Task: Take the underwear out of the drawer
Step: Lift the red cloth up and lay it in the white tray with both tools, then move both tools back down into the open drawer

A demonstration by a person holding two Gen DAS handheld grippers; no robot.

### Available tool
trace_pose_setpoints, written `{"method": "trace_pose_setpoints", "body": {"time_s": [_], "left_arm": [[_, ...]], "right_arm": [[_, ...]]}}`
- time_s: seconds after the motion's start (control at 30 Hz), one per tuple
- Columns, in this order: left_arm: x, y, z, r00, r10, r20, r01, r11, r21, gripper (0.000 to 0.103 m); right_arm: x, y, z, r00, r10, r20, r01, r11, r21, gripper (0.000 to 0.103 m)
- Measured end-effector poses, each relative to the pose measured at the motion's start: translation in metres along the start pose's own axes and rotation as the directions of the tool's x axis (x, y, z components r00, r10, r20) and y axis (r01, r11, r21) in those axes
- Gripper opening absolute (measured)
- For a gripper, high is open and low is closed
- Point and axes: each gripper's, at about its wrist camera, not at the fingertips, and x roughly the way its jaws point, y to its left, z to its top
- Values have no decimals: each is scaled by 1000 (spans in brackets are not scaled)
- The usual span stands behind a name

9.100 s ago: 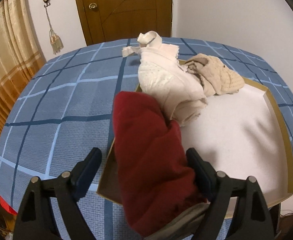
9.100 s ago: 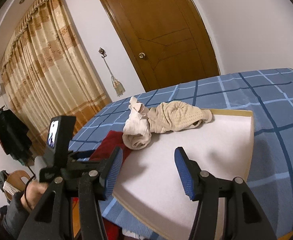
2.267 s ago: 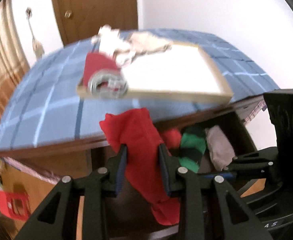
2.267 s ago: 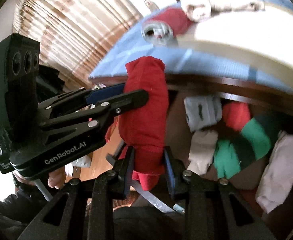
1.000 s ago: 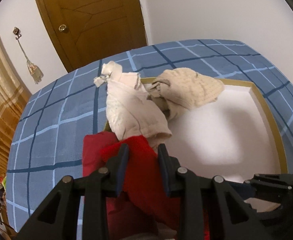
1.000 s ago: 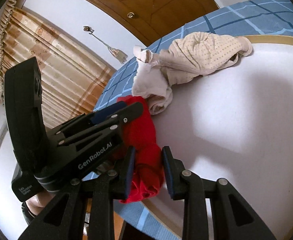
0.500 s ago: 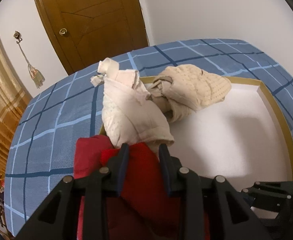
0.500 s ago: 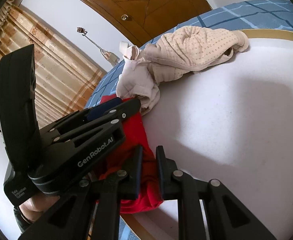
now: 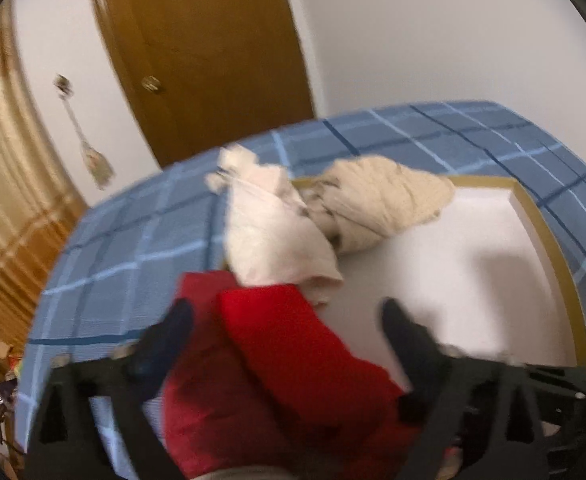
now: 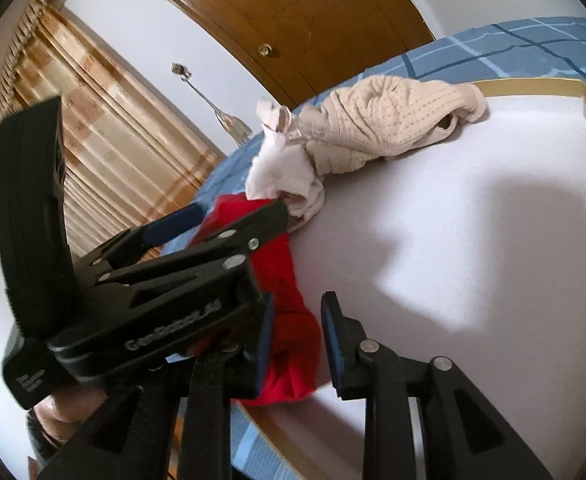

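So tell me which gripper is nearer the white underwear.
Left. The left gripper sits just short of the white underwear; the right gripper is further back along the red underwear.

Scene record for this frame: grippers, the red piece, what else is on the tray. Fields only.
left gripper: open, jaws just sprang wide, both fingers clear of the cloth
right gripper: jaws just opened a little; cloth between them, not pressed
bright red underwear: lying on tray's near corner
dark red underwear: beside it, partly beneath
white tray: on blue checked bedspread
pale pink garment: behind the red pieces
beige dotted garment: at tray's far edge
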Motion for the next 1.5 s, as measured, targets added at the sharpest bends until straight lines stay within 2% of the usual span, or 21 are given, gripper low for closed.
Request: {"method": "trace_pose_setpoints", "body": {"time_s": [0.13, 0.23, 0.5, 0.73, 1.07, 1.33, 1.5], "left_arm": [[-12, 0, -6, 998, 56, 41, -57, 998, 20, 103], [-20, 2, -11, 998, 49, 44, -48, 999, -4, 103], [-46, 12, -30, 998, 37, 56, -32, 995, -92, 103], [-72, -4, -53, 994, 71, 86, -63, 994, -89, 103], [-86, -32, -87, 997, 49, 52, -43, 993, -113, 103], [-101, -36, -114, 998, 38, 47, -31, 990, -139, 103], [-100, -36, -133, 1000, 10, 1, -10, 987, -160, 103]], "right_arm": [[-15, -6, -7, 1000, 5, 20, -5, 1000, 17, 30], [-25, -8, -10, 1000, 13, 20, -13, 999, 40, 31], [-63, 6, -18, 997, 4, 82, -3, 1000, -16, 31], [-91, 8, -32, 993, 4, 122, 1, 999, -42, 31], [-118, -2, -59, 994, -34, 108, 39, 998, -46, 31], [-151, -20, -78, 986, -101, 134, 107, 993, -41, 31], [-165, -35, -87, 986, -118, 122, 120, 993, -9, 31]]}}
